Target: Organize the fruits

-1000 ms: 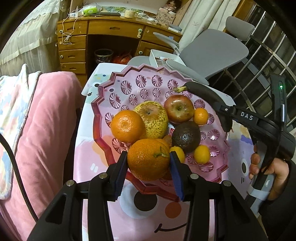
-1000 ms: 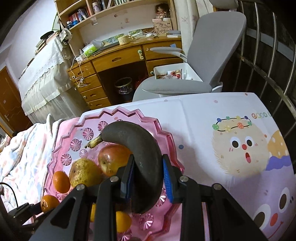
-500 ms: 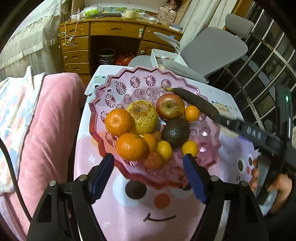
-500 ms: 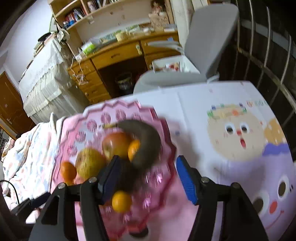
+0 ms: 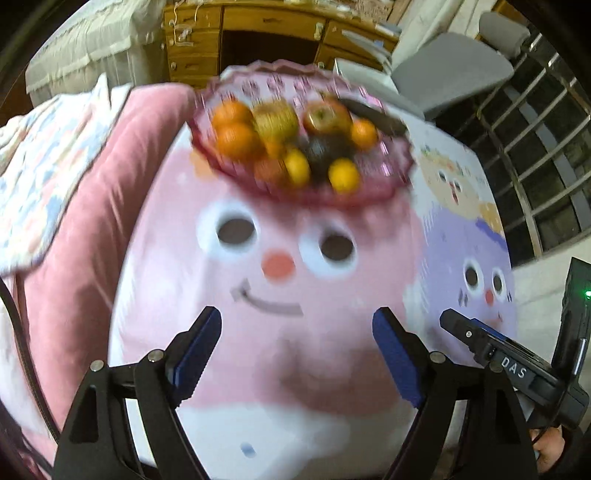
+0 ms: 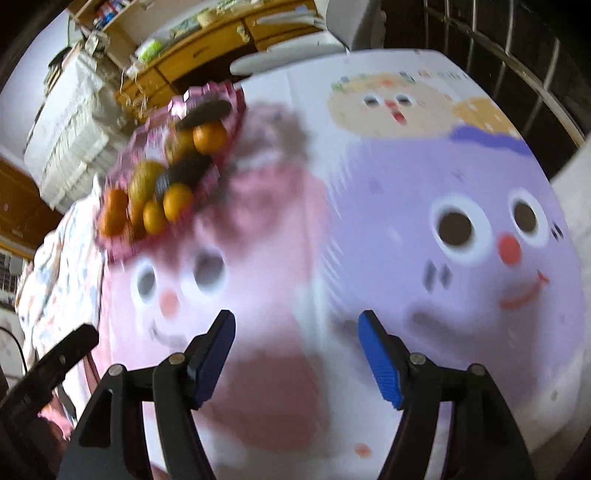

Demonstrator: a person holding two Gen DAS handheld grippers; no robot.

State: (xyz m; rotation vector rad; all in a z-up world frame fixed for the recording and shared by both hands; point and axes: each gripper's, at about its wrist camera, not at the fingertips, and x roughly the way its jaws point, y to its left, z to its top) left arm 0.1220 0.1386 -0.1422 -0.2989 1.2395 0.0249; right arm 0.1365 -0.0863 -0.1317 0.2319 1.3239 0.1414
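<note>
A pink scalloped fruit plate stands at the far end of the table; it also shows in the right wrist view. It holds several fruits: oranges, a yellow-green pear, a red apple, a dark avocado and a blackened banana. The banana also shows in the right wrist view. My left gripper is open and empty over the near part of the table. My right gripper is open and empty, also near the front. Both views are blurred.
The table wears a cartoon-face cloth, pink and purple. A pink cushion and quilt lie on the left. A wooden desk and grey chair stand behind. Window bars are on the right.
Both grippers let go of their fruit, the left of an orange and the right of the banana, opened wide and pulled back from the plate toward the table's near edge.
</note>
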